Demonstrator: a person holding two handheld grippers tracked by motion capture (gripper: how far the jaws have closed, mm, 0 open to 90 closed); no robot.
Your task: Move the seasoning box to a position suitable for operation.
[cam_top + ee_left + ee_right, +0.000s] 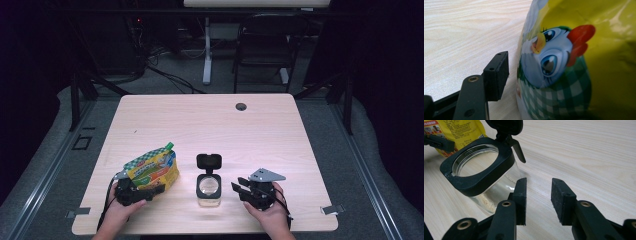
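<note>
Desk (210,115): pale wood; everything sat near its front edge.
Pouch (152,169): front-left, yellow, spout up; likely to be poured.
Jar (209,189): front-centre, glass, lid flipped open.
Left gripper (134,192): at the pouch; one jaw beside it, grip uncertain; should squeeze low.
Right gripper (241,188): jaws parted, empty, beside the jar; should steady it.

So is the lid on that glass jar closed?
No, the jar has its black lid flipped up and back on its hinge, leaving the round mouth open.
</note>
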